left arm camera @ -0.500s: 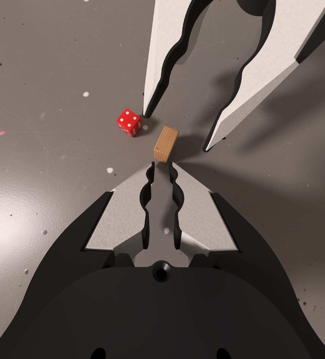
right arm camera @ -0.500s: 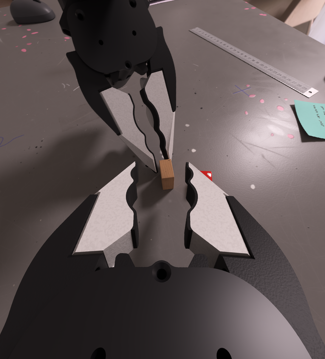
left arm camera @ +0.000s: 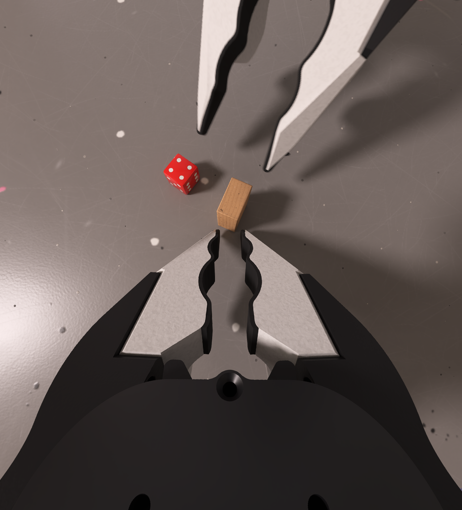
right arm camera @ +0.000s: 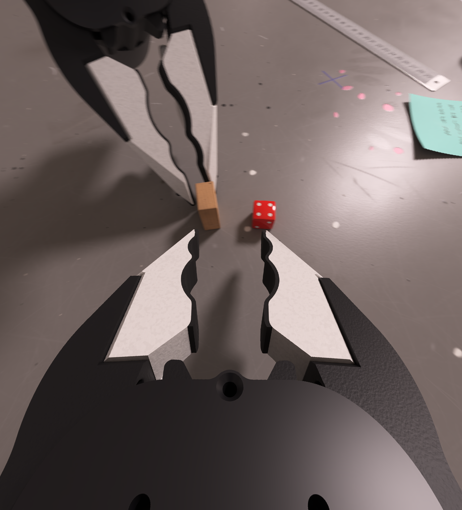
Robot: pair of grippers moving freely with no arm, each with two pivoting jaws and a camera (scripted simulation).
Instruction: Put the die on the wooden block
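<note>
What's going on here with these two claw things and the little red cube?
Two grippers face each other over a grey table. Between them lie a red die and a small wooden block, side by side and apart. Neither is held yet. The right gripper is open, with the die just past one fingertip. The left gripper is slightly open, its tips just short of the block. The die is not yet on the block.

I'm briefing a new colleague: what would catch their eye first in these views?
A bright red die sits on the grey table right beside an upright wooden block. Two open grippers face each other across them: the left gripper just short of the block, the right gripper near the die.
</note>
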